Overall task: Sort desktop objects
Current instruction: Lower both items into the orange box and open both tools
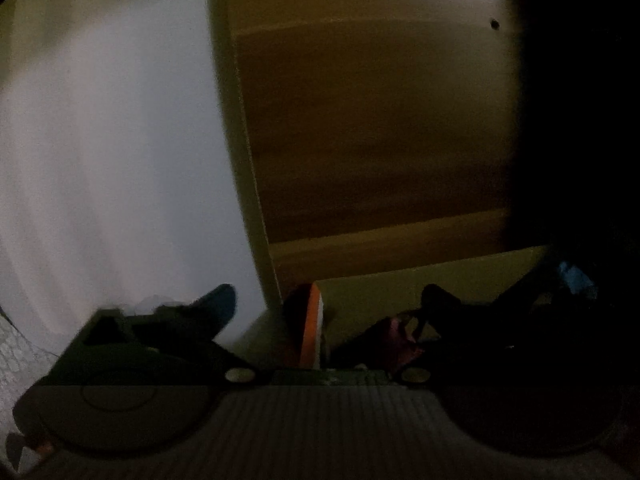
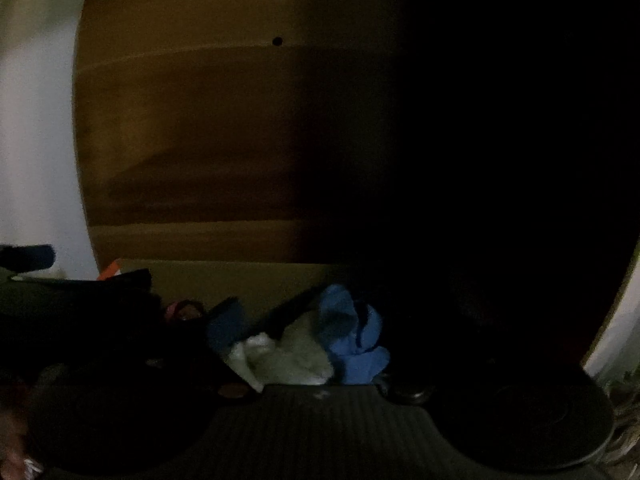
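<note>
Blue-tipped left fingers point(image 1: 224, 304) spread, angled downward

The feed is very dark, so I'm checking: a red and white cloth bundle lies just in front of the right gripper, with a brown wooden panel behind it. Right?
Not quite. The cloth bundle is blue and white, not red and white, as the right wrist view shows. It does lie just in front of the right gripper, with the brown wooden panel behind it.

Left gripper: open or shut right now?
Open. In the left wrist view the left gripper has its two fingers spread wide, with an orange-edged object standing between them, untouched by either.
</note>
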A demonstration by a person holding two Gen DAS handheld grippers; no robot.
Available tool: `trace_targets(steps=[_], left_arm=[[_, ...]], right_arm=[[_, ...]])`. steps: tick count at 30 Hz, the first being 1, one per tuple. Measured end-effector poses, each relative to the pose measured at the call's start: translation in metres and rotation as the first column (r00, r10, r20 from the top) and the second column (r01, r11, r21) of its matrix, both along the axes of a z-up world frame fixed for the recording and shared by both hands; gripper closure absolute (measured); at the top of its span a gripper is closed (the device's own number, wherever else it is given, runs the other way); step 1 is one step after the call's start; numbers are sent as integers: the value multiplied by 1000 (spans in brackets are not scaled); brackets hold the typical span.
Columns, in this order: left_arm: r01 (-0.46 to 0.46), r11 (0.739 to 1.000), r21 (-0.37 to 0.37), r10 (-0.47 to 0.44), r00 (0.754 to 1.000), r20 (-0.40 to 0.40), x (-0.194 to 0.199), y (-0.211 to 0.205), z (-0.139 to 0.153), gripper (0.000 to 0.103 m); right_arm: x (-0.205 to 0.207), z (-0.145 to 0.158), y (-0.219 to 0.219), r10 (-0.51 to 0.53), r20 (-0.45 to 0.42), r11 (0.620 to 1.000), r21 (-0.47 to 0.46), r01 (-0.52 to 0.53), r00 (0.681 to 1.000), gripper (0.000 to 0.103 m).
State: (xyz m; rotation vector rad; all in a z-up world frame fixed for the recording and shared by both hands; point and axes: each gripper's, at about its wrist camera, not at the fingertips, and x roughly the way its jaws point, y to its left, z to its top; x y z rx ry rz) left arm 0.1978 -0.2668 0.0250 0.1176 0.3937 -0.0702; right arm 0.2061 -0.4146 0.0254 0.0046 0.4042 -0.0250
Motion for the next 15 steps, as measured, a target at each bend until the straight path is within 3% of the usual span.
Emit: trace_targets(steps=[15], left_arm=[[141, 990, 18, -142, 986, 91, -32, 2, 9, 0]], right_arm=[[-18, -5, -3, 8, -6, 1000, 26, -8, 1000, 9]])
